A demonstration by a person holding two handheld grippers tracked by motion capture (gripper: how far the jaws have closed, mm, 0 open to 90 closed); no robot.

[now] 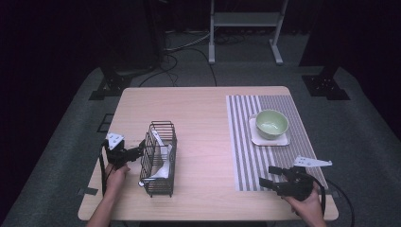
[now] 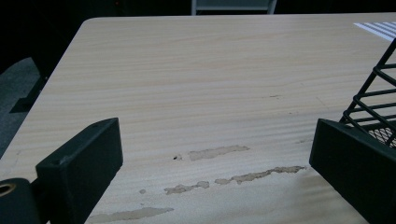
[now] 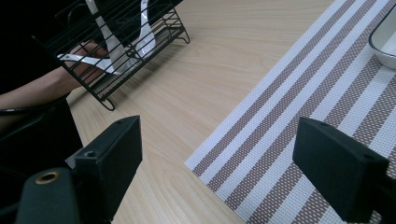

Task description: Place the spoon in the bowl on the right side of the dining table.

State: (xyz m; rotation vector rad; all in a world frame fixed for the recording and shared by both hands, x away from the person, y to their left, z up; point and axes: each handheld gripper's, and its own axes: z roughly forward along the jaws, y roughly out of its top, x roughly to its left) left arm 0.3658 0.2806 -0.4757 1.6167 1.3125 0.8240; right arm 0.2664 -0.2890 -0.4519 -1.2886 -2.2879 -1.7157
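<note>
A black wire basket (image 1: 159,159) stands on the left half of the wooden table (image 1: 198,109), with white utensils (image 1: 163,161) leaning inside it. My left gripper (image 1: 140,150) sits open just left of the basket, its jaws pointing at the basket's side. In the left gripper view the left gripper (image 2: 215,135) spans bare wood, and the basket (image 2: 373,102) is by the right jaw. My right gripper (image 1: 267,175) is open above the near end of the striped placemat (image 1: 265,156). In the right gripper view, that gripper (image 3: 219,140) holds nothing; the basket (image 3: 140,46) and utensils (image 3: 109,44) lie farther off.
A green bowl (image 1: 272,124) rests on a white square plate (image 1: 269,138) at the middle of the placemat; the plate's corner (image 3: 385,44) shows in the right gripper view. The person's left forearm (image 3: 42,88) is behind the basket. Worn patches (image 2: 219,151) mark the wood.
</note>
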